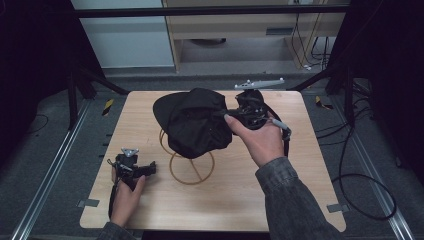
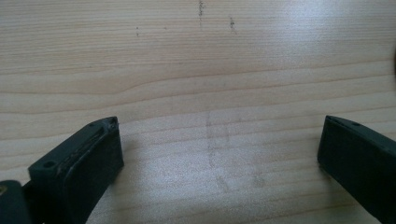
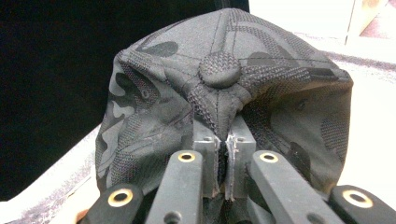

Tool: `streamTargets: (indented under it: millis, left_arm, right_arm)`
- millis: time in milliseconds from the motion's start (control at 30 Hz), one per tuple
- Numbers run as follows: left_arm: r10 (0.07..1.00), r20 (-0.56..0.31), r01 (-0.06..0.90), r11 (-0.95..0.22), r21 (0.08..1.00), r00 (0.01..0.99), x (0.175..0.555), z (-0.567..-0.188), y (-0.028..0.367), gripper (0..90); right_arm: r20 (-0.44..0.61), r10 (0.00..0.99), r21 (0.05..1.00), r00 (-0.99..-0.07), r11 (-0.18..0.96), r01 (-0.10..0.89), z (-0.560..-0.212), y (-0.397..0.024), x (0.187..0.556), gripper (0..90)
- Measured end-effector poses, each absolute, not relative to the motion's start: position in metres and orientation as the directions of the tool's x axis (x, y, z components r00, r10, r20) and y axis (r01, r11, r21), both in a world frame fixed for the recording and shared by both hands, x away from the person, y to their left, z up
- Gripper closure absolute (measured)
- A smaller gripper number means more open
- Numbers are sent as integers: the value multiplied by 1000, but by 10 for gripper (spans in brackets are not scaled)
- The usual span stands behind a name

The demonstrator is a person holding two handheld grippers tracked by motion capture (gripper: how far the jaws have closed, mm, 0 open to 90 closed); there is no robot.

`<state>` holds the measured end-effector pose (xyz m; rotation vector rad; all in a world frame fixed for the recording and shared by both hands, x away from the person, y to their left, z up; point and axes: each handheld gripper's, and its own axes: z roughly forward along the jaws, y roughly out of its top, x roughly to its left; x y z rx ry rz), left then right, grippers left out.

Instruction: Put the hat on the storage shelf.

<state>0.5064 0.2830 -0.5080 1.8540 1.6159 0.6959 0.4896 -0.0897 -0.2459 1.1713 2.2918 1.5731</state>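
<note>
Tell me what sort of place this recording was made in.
Probably a lab or workshop recording bay: a small wooden table stands inside a black frame, metal rails run along the floor, and loose cables trail beside it.

- A light wooden table [image 1: 240, 200] fills the middle of the frame.
- Yellow-and-black striped tape pieces [image 1: 108, 106] lie on the grey floor at the table's upper left and upper right.
- Black cables [image 1: 367, 192] loop across the floor at right.
</note>
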Motion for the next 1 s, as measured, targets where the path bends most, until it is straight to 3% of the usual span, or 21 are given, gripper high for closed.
streamTargets:
  millis: [1000]
  left_arm:
    - [990, 16, 691, -111, 714, 143, 507, -508, 283, 0]
  right_arm:
    - [267, 661, 825, -701, 220, 521, -257, -80, 488, 838]
